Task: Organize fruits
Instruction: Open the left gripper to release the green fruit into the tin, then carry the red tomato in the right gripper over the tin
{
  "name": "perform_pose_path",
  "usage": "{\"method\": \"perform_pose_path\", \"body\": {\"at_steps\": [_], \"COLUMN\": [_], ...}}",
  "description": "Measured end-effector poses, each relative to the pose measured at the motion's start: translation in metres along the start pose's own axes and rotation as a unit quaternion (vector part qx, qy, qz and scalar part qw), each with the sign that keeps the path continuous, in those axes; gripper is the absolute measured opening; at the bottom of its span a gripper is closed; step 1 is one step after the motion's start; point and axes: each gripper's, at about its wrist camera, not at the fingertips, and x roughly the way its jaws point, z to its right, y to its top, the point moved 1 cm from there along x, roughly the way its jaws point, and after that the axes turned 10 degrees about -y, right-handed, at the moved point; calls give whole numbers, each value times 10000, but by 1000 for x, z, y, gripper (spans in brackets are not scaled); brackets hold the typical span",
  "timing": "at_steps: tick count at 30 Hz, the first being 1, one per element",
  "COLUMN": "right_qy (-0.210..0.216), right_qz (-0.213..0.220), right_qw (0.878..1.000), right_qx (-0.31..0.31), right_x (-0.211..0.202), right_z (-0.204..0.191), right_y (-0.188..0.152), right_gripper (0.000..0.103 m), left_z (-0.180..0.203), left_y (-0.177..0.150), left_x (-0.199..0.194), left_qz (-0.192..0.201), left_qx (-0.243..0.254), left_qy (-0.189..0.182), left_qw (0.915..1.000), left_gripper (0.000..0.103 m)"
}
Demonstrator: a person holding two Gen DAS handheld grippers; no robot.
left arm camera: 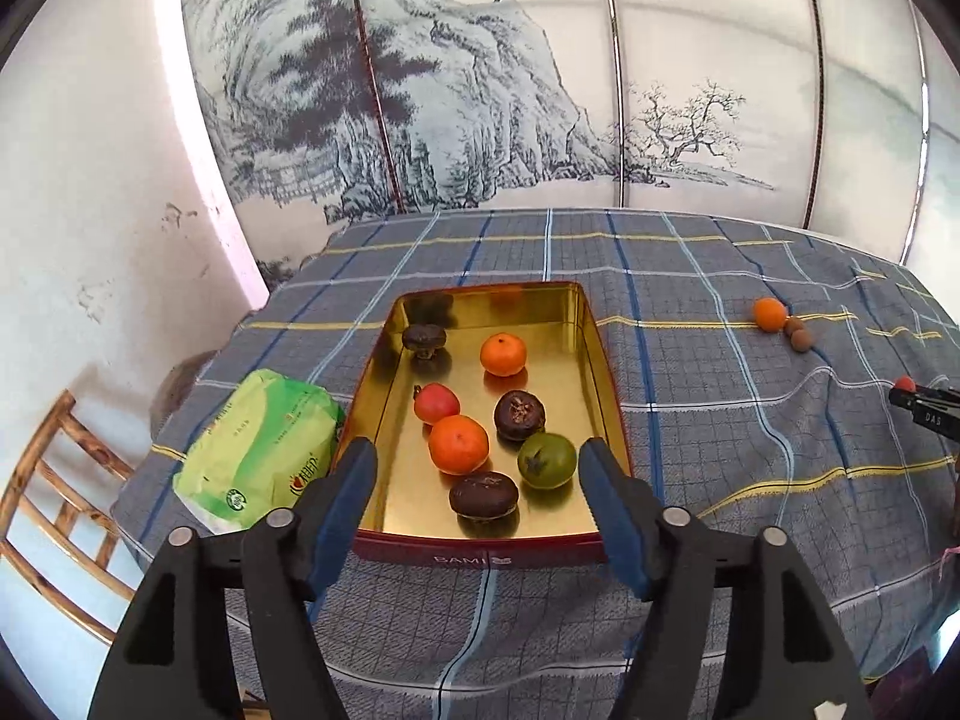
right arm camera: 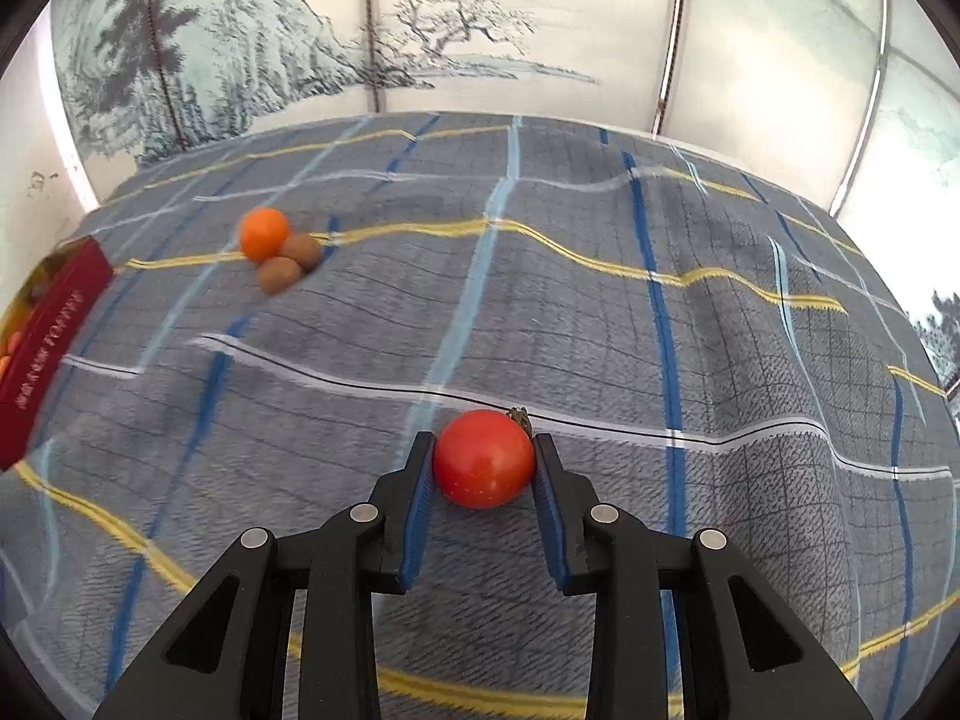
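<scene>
Between our right gripper's pads sits the tomato, clamped at its widest; smooth and soft, so we squeeze gently. Our left gripper gapes over the tin.

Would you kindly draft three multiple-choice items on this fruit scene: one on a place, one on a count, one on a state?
1. Where does the green packet lie?
A. inside the tin
B. on the cloth at the tin's left
C. on the chair

2. How many orange fruits lie in the tin?
A. two
B. four
C. none

3. What is the right gripper doing?
A. hanging open over bare cloth
B. closed on a red tomato
C. holding a brown fruit

Answers: 1 B, the packet lies beside the tin's left wall. 2 A, two oranges show on the gold floor. 3 B, both pads touch the tomato's sides.
</scene>
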Motion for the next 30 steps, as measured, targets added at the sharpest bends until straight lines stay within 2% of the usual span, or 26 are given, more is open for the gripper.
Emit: {"method": "perform_pose_path", "body": {"at_steps": [6, 16, 19, 30], "right_qy": [441, 1425, 1714, 2204], "right_qz": [225, 684, 736, 698], "right_qw": [9985, 9829, 9763, 9597], "right_qx": [-220, -949, -1098, -1597], "right_x": [-38, -104, -117, -133], "right_z": [-32, -134, -162, -240], "right_y": [5, 18, 22, 24], "right_gripper": [33, 33, 33, 33], "left_z": [3, -6, -11, -36], "left_y": [-2, -11, -15, -27], "left_x": [-9, -13, -13, -8], "left_qz": [75, 57, 48, -68], "left_qx": [69, 42, 6, -257], "left_qy": [30, 120, 171, 222], "left_qw": [9999, 9999, 9998, 9994], "left_gripper": [70, 78, 81, 88]}}
